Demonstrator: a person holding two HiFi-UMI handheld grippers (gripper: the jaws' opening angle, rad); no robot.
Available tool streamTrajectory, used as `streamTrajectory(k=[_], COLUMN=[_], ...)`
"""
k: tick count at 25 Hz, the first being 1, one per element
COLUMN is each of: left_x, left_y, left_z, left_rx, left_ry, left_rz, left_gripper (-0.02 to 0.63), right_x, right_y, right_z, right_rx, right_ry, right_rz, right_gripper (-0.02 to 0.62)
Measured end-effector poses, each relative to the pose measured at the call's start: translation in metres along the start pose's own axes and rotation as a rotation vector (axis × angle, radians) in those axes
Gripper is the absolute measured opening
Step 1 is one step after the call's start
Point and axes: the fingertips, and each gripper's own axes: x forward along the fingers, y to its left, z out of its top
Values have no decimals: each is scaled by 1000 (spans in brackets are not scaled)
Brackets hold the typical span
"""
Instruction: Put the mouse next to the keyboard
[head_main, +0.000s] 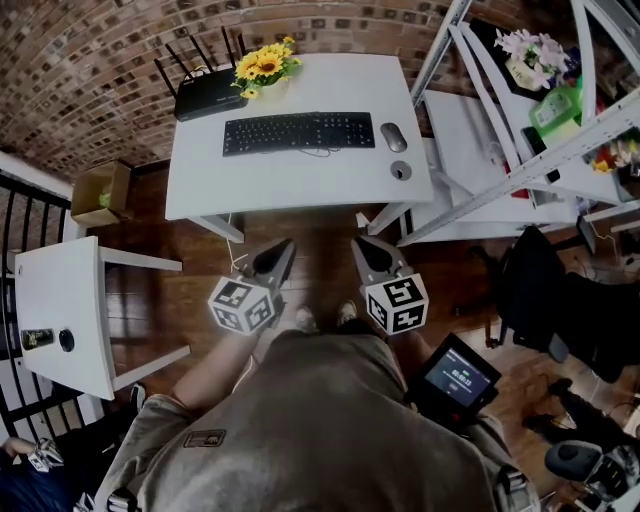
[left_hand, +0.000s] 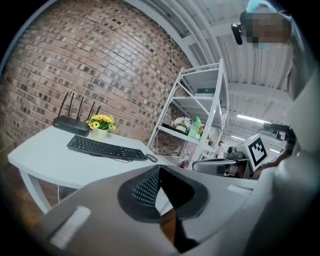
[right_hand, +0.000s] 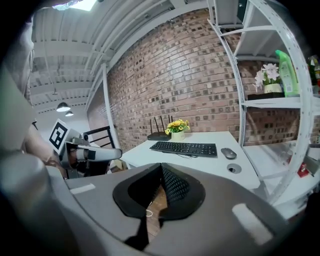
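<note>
Holding both grippers short of the white desk (head_main: 290, 185).
Left gripper (head_main: 284, 246): jaws together, nothing between them. Right gripper (head_main: 359, 244): jaws likewise closed and empty. On the desk, from left: router (head_main: 208, 100), potted sunflowers (head_main: 265, 66), black keyboard (head_main: 298, 132), and grey mouse (head_main: 393, 137) just beside the keyboard's right end, well apart from both grippers.

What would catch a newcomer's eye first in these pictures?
A white table stands by the brick wall, with a black keyboard across it and the mouse just beside its right end. In the foreground, the left gripper and right gripper hang shut and empty, short of the table, above the wooden floor.
</note>
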Motion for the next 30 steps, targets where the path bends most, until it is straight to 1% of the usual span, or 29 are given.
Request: streamTrajectory(k=[2,7,18,30], left_x=[0,2,11,18], left_y=[-8,-24,-47,-55], left_z=[0,-5,-13,-13], left_rx=[14,16,26,35], left_ry=[-7,-10,12,17], left_rz=[2,5,-22,-42], left_gripper=[0,0,0,0], right_x=[-5,-19,-29,-27], right_y=[1,4,7,1], right_z=[0,-1,-11,-12], right_rx=[12,19,25,22], right_ry=[-8,-26,-25,-14], right_rz=[19,64,108,100], right_gripper=[15,14,13,12])
